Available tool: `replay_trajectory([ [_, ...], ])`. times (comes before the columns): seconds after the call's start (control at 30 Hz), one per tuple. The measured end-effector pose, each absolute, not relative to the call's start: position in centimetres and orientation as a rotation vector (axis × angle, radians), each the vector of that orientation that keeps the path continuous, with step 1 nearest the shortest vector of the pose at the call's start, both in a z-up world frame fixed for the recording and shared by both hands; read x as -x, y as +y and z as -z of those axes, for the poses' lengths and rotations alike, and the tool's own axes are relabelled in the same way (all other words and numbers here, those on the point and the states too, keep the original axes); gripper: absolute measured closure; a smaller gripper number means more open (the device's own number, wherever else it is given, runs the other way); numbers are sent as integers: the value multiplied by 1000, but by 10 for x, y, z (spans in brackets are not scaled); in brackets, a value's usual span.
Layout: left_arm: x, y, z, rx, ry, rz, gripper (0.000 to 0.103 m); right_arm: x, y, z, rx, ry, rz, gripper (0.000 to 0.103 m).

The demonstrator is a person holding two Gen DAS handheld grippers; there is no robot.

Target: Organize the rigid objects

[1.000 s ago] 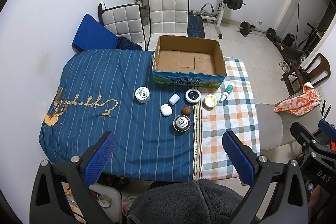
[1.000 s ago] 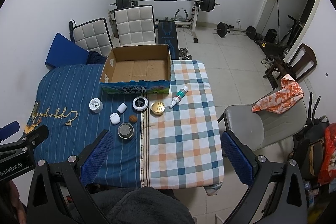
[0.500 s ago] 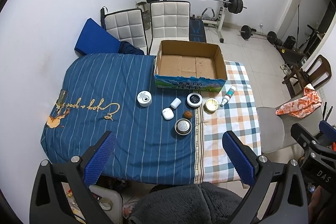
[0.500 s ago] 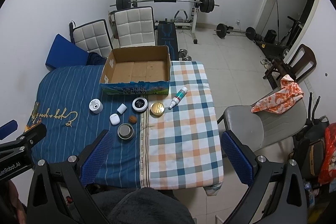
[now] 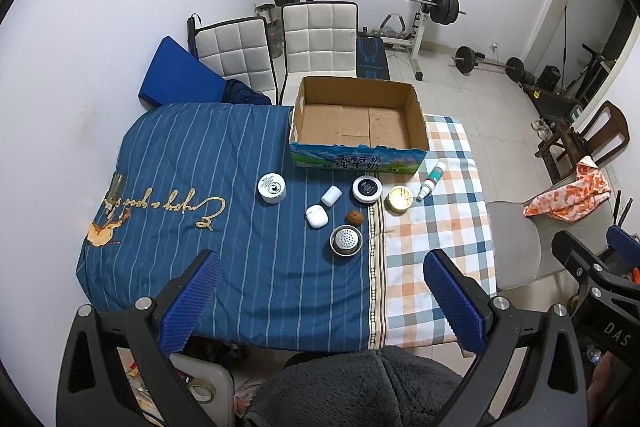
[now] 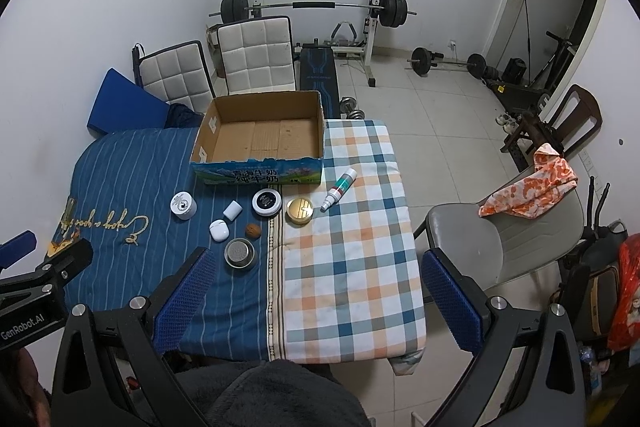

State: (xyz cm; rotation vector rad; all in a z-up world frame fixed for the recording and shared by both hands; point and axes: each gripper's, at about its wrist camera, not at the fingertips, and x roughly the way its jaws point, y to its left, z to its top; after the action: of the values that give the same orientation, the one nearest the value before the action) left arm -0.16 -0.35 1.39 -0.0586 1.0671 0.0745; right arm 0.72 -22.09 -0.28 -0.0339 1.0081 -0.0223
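An empty cardboard box (image 5: 358, 123) (image 6: 262, 137) stands at the far middle of the cloth-covered table (image 5: 180, 155). In front of it lie a white jar (image 5: 271, 187), a small white cap (image 5: 331, 195), a white earbud case (image 5: 316, 215), a black-lidded jar (image 5: 365, 188), a walnut (image 5: 354, 217), a steel strainer cup (image 5: 346, 240), a gold tin (image 5: 399, 199) and a spray bottle (image 5: 431, 181). My left gripper (image 5: 320, 303) and right gripper (image 6: 316, 301) are open and empty, high above the table's near edge.
Two white padded chairs (image 5: 280, 47) and a blue cushion (image 5: 176, 75) stand behind the table. A grey chair (image 6: 500, 239) with an orange cloth is at the right. A barbell rack (image 6: 312, 7) and weights are on the tiled floor beyond.
Both grippers have risen and drawn back a little, so the table looks smaller and lower in view. Nothing on the table has moved.
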Motion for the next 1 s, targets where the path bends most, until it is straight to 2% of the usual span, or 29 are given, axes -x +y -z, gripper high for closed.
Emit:
replay_trajectory([
  [0.5,-12,-6,1,74,1105,-71,0,-19,-222,20,-3,1049,27,0],
  [0.73,-50,-10,65,74,1213,-100,0,-65,-246,88,-24,1165,82,0],
  [1.0,-108,-24,180,36,1375,-115,0,-125,-263,210,0,1335,114,0],
])
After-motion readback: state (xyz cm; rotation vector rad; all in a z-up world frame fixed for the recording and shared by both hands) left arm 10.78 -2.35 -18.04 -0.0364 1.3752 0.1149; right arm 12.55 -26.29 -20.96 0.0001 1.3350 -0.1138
